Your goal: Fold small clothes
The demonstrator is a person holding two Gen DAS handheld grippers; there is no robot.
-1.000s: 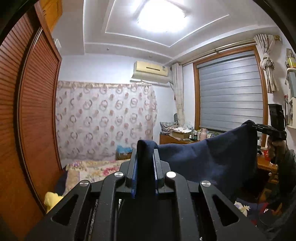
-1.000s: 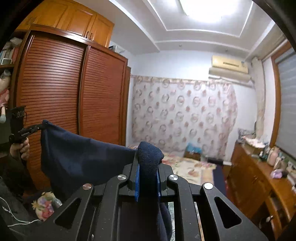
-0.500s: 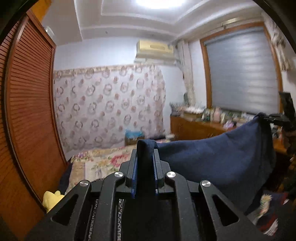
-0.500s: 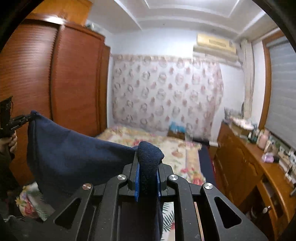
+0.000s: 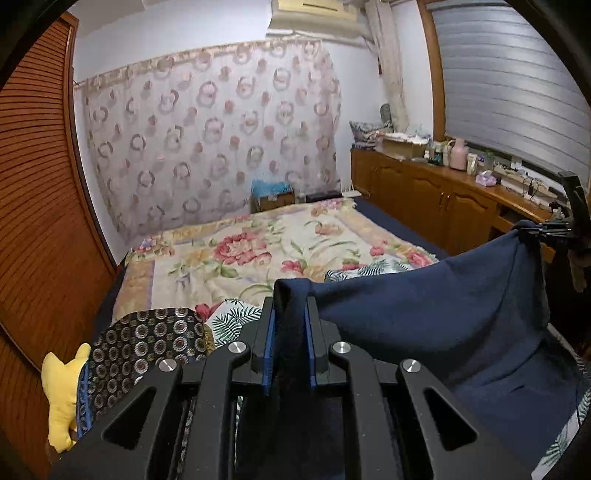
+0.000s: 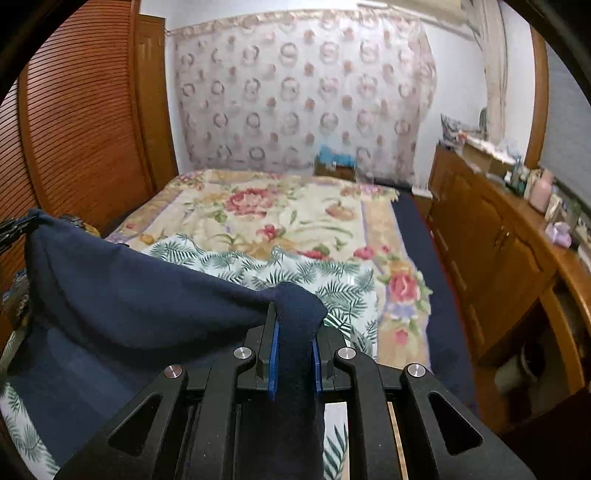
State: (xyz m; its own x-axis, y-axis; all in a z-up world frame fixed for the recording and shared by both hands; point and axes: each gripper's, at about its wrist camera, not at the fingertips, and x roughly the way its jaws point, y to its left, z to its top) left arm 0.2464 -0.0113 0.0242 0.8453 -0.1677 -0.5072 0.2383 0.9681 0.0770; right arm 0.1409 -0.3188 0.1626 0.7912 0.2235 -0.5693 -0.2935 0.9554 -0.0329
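Lowered navy garment (image 5: 424, 314) (one), two hand-held grippers clamped

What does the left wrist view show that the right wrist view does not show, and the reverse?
Only the left wrist view: a yellow plush toy, a dark circle-patterned cloth, the air conditioner and the window blind.

Only the right wrist view: an open cabinet shelf low on the right.

Both: the navy cloth held between the two grippers, the floral bed cover, the leaf-print cloth, the curtain and the wardrobe.
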